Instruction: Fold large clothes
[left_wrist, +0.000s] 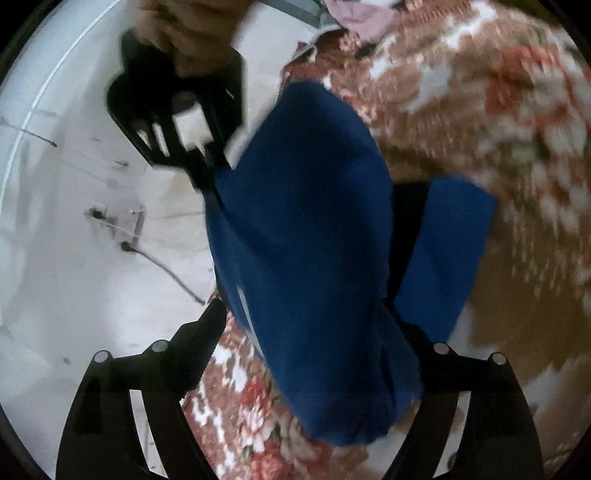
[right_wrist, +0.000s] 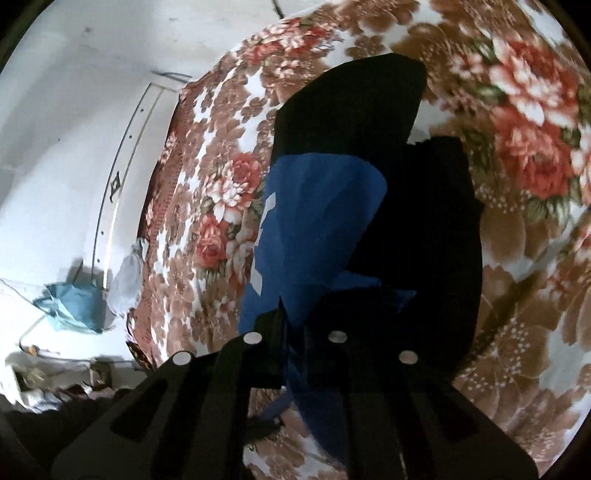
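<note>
Garment: a blue garment (left_wrist: 306, 258) with black parts hung in the air above the bed, dangling in a long bunched drop; a pale strip of print ran down its blue side (right_wrist: 264, 236).
Black part: in the right wrist view a black panel (right_wrist: 417, 229) lay behind and beside the blue, its far end reaching out over the blanket.
Right tongs: the right tongs (right_wrist: 295, 328) were pinched fully together on the upper edge of the blue cloth, carrying its weight; in the left wrist view the same tool (left_wrist: 173, 122) showed at upper left, a hand (left_wrist: 184, 33) on its handle, the cloth hanging from its tip.
Left tongs: the left tongs (left_wrist: 310, 325) stood spread wide, gripping nothing; the hanging cloth passed between the two fingers, and whether it brushed them could not be told through the blur.
Bed: a floral blanket (right_wrist: 517, 110) in brown, white and red covered the bed beneath the garment.
Surroundings: a pale wall (left_wrist: 74, 258) with a socket and cable (left_wrist: 162, 266) at the left; a light-blue cloth (right_wrist: 70, 302) beside the bed.
Step in hand, as judged: lifting the garment clear to straighten it before laying it flat.
Doing it well: the left tongs should likely take a matching corner or hem at the same height, so the cloth hangs square, not twisted, before it is lowered onto the blanket.
</note>
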